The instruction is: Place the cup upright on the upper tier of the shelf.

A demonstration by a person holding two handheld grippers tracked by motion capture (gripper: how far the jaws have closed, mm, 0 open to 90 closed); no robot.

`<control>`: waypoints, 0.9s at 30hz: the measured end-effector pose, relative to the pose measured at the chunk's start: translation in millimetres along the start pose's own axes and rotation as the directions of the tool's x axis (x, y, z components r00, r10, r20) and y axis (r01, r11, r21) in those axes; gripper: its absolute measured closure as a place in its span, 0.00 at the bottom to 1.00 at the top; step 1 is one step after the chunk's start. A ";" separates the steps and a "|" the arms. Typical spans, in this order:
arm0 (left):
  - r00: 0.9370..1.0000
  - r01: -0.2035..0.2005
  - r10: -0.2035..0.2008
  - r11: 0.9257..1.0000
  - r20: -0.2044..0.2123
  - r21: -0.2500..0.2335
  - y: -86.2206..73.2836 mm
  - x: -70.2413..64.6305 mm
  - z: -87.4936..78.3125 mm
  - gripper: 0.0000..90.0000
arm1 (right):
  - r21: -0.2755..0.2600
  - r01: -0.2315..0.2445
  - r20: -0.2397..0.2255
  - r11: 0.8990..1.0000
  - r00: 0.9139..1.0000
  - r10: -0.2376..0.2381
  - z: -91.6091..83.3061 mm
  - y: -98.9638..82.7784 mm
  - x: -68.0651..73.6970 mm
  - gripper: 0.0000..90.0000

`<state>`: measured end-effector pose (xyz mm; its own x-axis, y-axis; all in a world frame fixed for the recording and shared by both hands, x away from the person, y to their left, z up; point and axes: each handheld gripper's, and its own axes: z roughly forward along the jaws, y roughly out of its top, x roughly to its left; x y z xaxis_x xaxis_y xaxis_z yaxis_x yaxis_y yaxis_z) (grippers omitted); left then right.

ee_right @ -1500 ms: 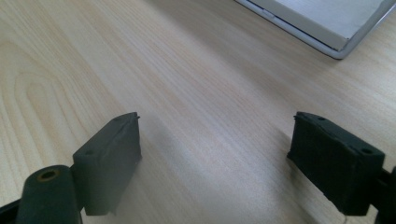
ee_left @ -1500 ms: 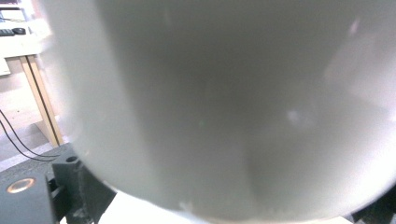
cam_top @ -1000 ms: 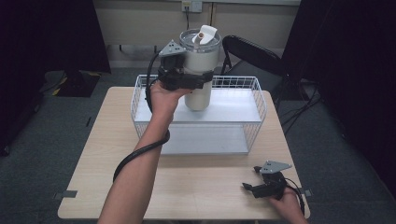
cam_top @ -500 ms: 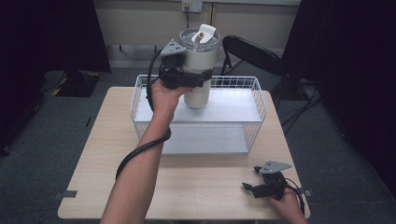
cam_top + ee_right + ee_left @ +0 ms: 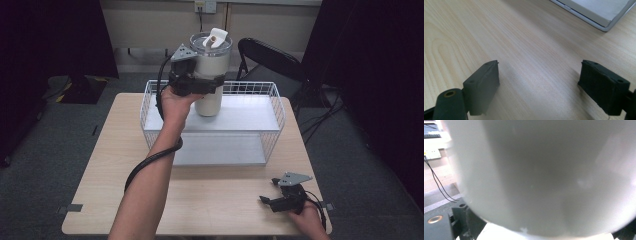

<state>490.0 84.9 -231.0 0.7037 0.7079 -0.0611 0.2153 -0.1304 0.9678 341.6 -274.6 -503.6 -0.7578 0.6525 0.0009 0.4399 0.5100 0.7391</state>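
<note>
A tall white tumbler [image 5: 210, 70] with a clear lid and a white tab on top hangs in the air above the wire basket [image 5: 272, 127]. My left gripper [image 5: 200, 84] is shut around its body at mid height. Close up in the left gripper view the tumbler's white wall [image 5: 544, 175] spans almost the whole picture. My right gripper [image 5: 267, 201] rests low over the table near the front right corner, its jaws wide open with nothing between them. The right gripper view has its two black pads [image 5: 482, 86] apart over bare wood.
The basket has a grey metal floor [image 5: 235, 145] and stands at the back middle of the wooden table [image 5: 100, 170]. A corner of that tray [image 5: 599, 12] lies ahead of the right gripper. A black chair [image 5: 270, 60] stands behind the table.
The left gripper and the tumbler have risen slightly and drifted a little toward me over the basket. The right gripper has stayed put.
</note>
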 end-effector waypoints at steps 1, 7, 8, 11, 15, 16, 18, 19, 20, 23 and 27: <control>1.000 -0.003 0.003 1.000 -0.001 0.002 -0.2 0.8 0.0 0.09 | 0.000 0.000 0.000 1.000 1.000 0.000 0.0 0.0 0.0 0.18; 1.000 -0.008 0.008 1.000 -0.007 0.011 -3.5 2.7 2.0 0.09 | 0.001 0.000 -0.001 1.000 1.000 0.000 -0.1 0.0 0.0 0.18; 1.000 -0.003 0.003 1.000 -0.009 0.009 -4.4 2.8 2.8 0.09 | 0.001 0.000 -0.001 1.000 1.000 0.000 -0.1 0.0 0.0 0.18; 1.000 0.000 0.000 1.000 -0.008 0.017 -7.2 4.9 4.6 0.09 | 0.000 0.000 0.000 1.000 1.000 0.000 0.0 0.0 0.0 0.18; 1.000 0.004 -0.003 1.000 -0.014 0.022 -8.7 5.9 5.8 0.09 | 0.000 0.000 0.000 1.000 1.000 0.000 0.0 0.0 0.0 0.18; 1.000 0.008 -0.008 1.000 -0.010 0.020 -9.1 7.3 6.1 0.09 | 0.000 0.000 0.000 1.000 1.000 0.000 0.0 0.0 0.0 0.18; 1.000 0.011 -0.011 1.000 -0.016 0.021 -9.5 8.2 6.4 0.09 | 0.000 0.000 0.000 1.000 1.000 0.000 0.0 0.0 0.0 0.18; 1.000 0.015 -0.015 1.000 -0.016 0.018 -9.8 8.8 6.7 0.09 | 0.001 0.000 -0.001 1.000 1.000 0.000 -0.1 0.0 -0.1 0.18; 1.000 0.016 -0.016 1.000 -0.017 0.021 -10.0 9.2 6.7 0.09 | 0.001 0.000 -0.001 1.000 1.000 0.000 0.0 0.0 -0.1 0.18; 1.000 0.019 -0.019 1.000 -0.019 0.016 -11.1 10.3 6.8 0.09 | 0.000 0.000 0.000 1.000 1.000 0.000 0.0 0.0 0.0 0.18; 0.999 0.022 -0.021 1.000 -0.028 0.014 -11.9 10.9 7.1 0.09 | 0.001 0.000 -0.001 1.000 1.000 0.000 -0.1 0.0 0.0 0.18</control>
<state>499.9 89.3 -245.0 0.6801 0.7293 -0.0749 0.2395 -0.1245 0.9629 341.7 -274.6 -503.6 -0.7583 0.6519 0.0012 0.4402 0.5106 0.7386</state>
